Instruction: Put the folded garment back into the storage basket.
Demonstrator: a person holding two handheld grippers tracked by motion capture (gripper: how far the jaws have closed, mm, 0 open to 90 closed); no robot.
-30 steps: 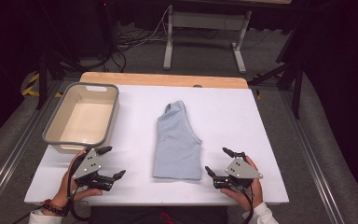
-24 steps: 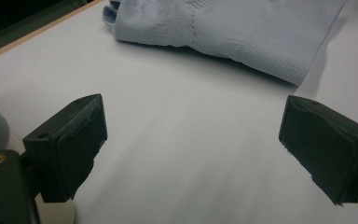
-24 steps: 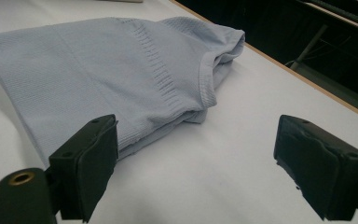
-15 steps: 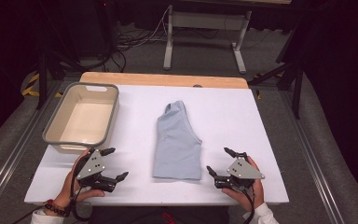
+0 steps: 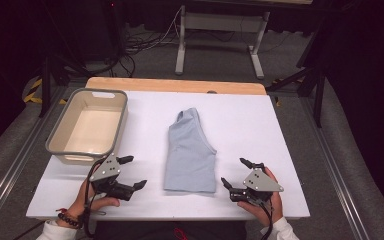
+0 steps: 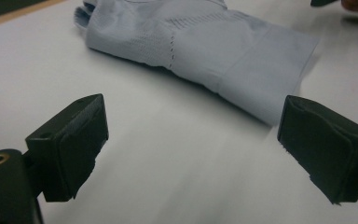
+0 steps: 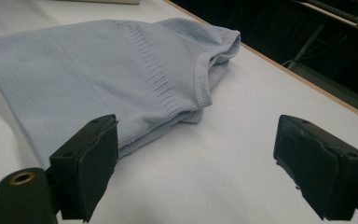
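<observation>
The white table point(image 5: 290, 130) carries a grey bin point(image 5: 60, 135) at its far left and a folded light-blue garment point(image 5: 190, 155) flat at its centre. The left gripper point(image 5: 132, 172) rests near the garment's left edge, jaws wide apart, holding nothing. The right gripper point(image 5: 236, 172) rests near the garment's right edge, jaws likewise wide and empty.
</observation>
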